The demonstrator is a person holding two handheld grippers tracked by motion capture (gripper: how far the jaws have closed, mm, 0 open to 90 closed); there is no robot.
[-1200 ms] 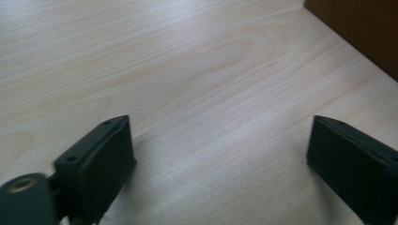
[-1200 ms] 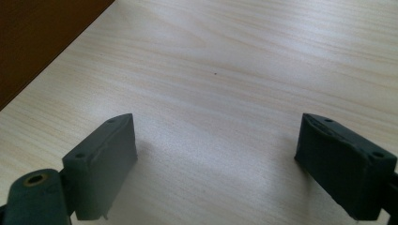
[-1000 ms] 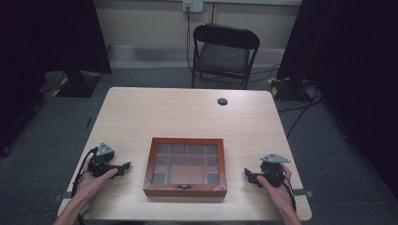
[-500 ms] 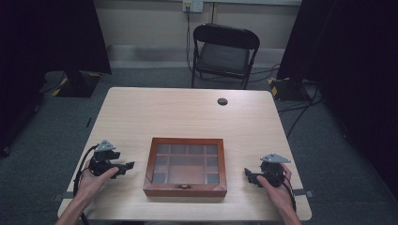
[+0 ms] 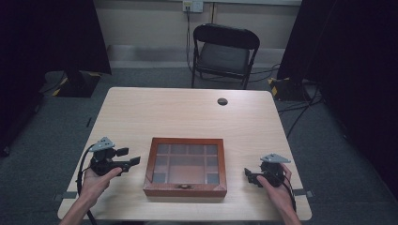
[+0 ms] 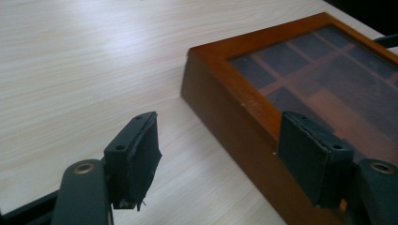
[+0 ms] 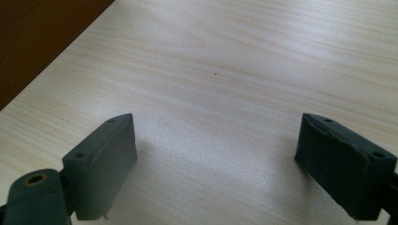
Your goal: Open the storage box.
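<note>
Two hand-held grippers flank the brown wooden glass-lidded box [image 5: 186, 166], which sits lid down at the near middle of the light wooden bench [image 5: 187, 112]. Left hand-held gripper [image 5: 129, 157]: jaws apart, just been narrowing, nothing between them, just beside the box's left edge. Right hand-held gripper [image 5: 247, 175]: jaws wide apart over bare bench, near the box's right side.

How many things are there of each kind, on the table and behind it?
Tongs: 2, the left tongs and the right tongs, both open and holding nothing
Box: 1, wooden with a glass lid, shut
Table: 1
Chair: 1
Total: 5
</note>
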